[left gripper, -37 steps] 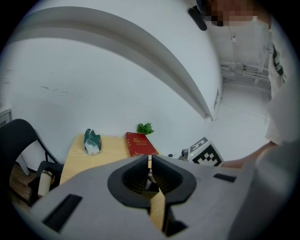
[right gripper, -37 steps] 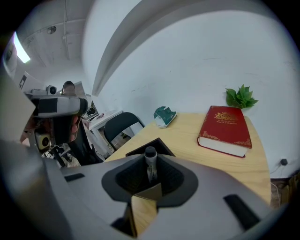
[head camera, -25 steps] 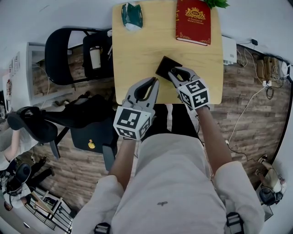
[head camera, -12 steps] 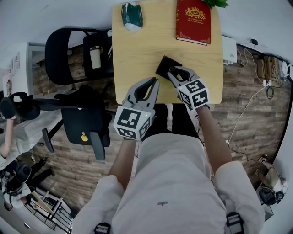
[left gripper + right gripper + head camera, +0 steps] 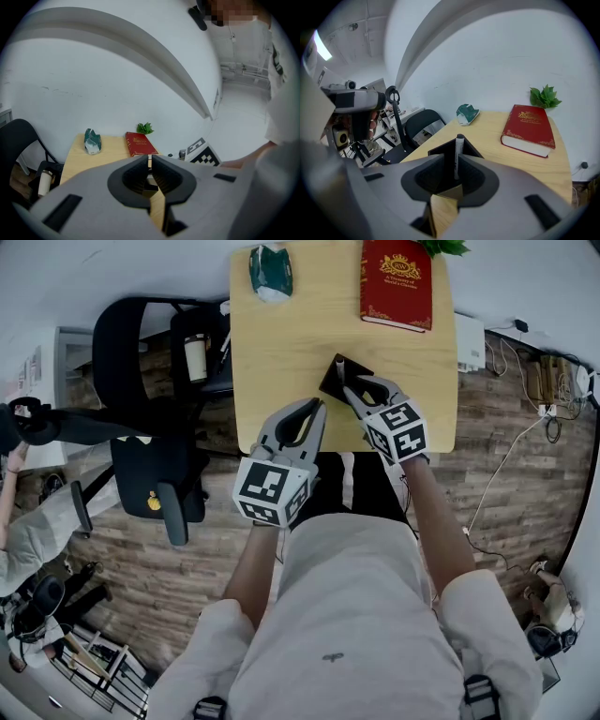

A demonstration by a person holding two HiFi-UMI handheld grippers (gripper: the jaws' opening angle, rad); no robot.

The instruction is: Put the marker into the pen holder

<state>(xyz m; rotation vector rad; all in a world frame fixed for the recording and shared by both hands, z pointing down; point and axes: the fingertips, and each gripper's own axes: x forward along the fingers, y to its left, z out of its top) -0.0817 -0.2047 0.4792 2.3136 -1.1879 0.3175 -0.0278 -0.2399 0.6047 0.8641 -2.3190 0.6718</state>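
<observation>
The marker (image 5: 339,368), white with a dark cap, stands upright in the black square pen holder (image 5: 328,385) near the front of the wooden table (image 5: 281,352). My right gripper (image 5: 349,387) sits just in front of the holder. In the right gripper view its jaws are slightly apart, and the marker (image 5: 458,154) shows through the gap without filling it, rising above the pen holder (image 5: 439,151). My left gripper (image 5: 319,406) hovers over the table's near edge, left of the holder. In the left gripper view it (image 5: 150,161) is shut and empty.
A red book (image 5: 397,282) lies at the back right of the table and a green-and-white pack (image 5: 270,271) at the back left. A black chair (image 5: 131,338) stands left of the table. A person moves an office chair (image 5: 141,484) at the far left.
The marker now shows upright in the holder; it was hidden before. Both grippers have barely moved. The office chair at the left has swung round.
</observation>
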